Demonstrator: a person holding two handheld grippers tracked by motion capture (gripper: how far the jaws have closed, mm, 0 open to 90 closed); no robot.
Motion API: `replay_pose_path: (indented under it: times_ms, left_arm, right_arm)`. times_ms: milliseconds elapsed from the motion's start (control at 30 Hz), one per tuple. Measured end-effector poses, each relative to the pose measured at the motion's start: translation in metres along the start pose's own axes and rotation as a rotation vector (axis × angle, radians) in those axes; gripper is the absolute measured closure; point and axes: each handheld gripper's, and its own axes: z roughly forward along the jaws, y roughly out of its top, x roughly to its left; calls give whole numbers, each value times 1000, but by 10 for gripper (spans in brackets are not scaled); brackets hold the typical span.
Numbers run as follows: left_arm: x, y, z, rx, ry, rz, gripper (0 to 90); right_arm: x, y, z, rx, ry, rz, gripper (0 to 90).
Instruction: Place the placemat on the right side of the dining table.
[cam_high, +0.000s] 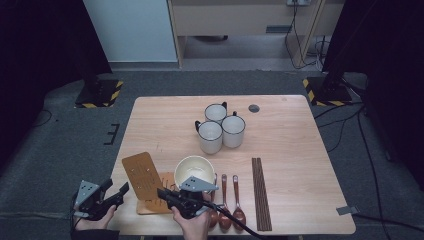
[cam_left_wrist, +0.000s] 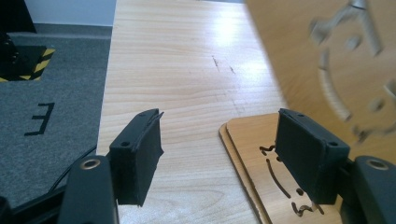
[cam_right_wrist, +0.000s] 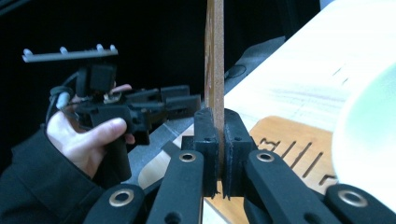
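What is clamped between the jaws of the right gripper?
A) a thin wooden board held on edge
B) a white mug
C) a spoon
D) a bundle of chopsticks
A: in the right gripper view the right gripper has its pads pressed on both faces of the thin wooden board, which rises upright from between them.

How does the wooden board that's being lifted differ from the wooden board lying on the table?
The lifted wooden board stands tilted on edge, clamped in the right hand-held gripper. The flat wooden board rests on the table, ungripped, between the left hand-held gripper's open jaws. Both are thin, light brown, with cut-out slots.
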Motion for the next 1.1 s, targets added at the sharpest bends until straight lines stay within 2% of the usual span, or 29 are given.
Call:
replay_pose_path:
  times_ms: [500, 567, 800, 967, 1100]
  left_arm:
    - [4, -3, 16, 60, 23, -3, 272]
    - [4, -3, 19, 71, 26, -13, 266]
    - [6, -2, 33, 93, 44, -20, 252]
    - [8, -1, 43, 117, 56, -15, 243]
    - [8, -1, 48, 118, 62, -20, 231]
  right_arm:
    - [-3, 35, -28, -79, -11, -20, 870]
    - [-4, 39, -31, -87, -12, -22, 870]
    - [-9, 52, -40, -105, -1, -29, 871]
    - [-16, 61, -47, -123, 5, -17, 871]
    - [-21, 68, -52, -136, 1, -12, 870]
